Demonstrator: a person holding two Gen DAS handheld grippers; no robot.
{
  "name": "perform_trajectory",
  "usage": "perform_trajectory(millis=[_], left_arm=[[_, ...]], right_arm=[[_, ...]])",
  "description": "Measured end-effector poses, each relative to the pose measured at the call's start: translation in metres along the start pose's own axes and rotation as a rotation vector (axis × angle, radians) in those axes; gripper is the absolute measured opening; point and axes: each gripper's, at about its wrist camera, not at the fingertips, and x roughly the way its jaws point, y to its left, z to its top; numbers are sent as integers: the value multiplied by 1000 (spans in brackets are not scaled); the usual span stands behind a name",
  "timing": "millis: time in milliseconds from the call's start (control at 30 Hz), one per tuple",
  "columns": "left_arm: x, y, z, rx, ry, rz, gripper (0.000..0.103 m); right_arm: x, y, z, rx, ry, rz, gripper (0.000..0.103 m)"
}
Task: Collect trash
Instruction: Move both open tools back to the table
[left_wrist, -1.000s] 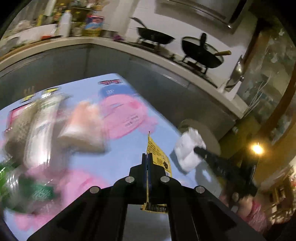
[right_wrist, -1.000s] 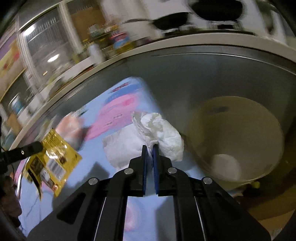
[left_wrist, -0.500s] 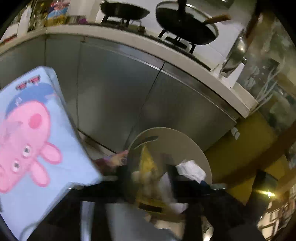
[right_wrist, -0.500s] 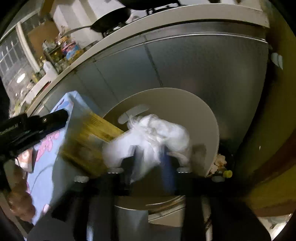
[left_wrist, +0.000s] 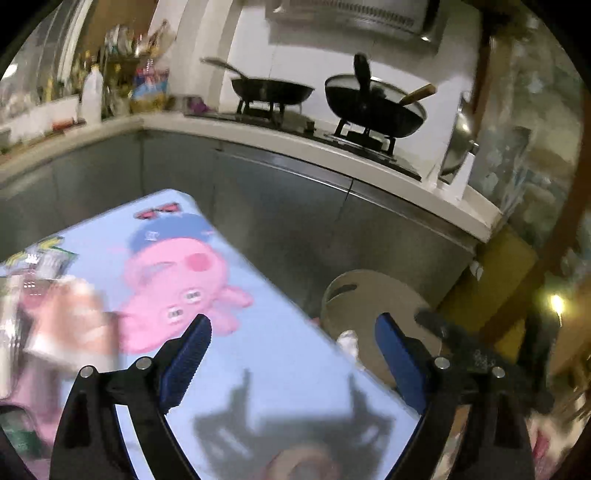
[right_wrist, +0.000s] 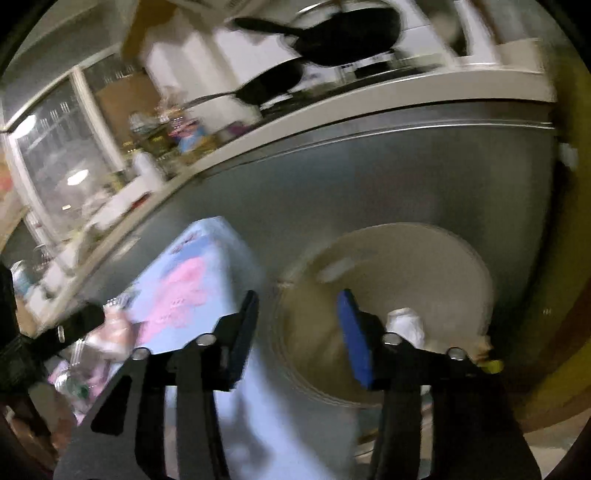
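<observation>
My left gripper is open and empty above the right end of the light blue cartoon-pig table. My right gripper is open and empty, over the gap between table and the round beige trash bin. A crumpled white tissue lies inside the bin; it also shows in the left wrist view, in the bin. Blurred trash, a pinkish wrapper and green-labelled packets, lies at the table's left end. The right gripper's fingers show beyond the bin.
Grey metal cabinets under a white counter run behind the table and bin. Two black woks sit on the stove. Bottles and jars crowd the counter at left. A yellow-brown wall stands right of the bin.
Both grippers carried their loads, yellow packet and white tissue, over the bin, opened and let them go. Both have since drawn back toward the table.
</observation>
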Motion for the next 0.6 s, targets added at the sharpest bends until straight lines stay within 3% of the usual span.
perform_trajectory(millis=[67, 167, 300, 400, 467, 533, 600], left_arm=[[-29, 17, -13, 36, -18, 44, 90], [-72, 51, -32, 75, -41, 129, 90], [-117, 109, -47, 5, -48, 240, 86], [-127, 143, -47, -41, -39, 296, 81], [-122, 161, -41, -61, -18, 327, 80], [-110, 170, -36, -49, -2, 335, 80], [-94, 173, -35, -25, 32, 361, 80]], right_arm=[[11, 29, -7, -16, 54, 89, 31], [29, 76, -25, -43, 141, 200, 31], [53, 143, -50, -115, 242, 319, 31], [72, 188, -62, -176, 293, 357, 34], [87, 207, -69, -165, 324, 367, 43], [97, 213, -75, -158, 341, 350, 53], [109, 221, -76, -165, 338, 319, 54]])
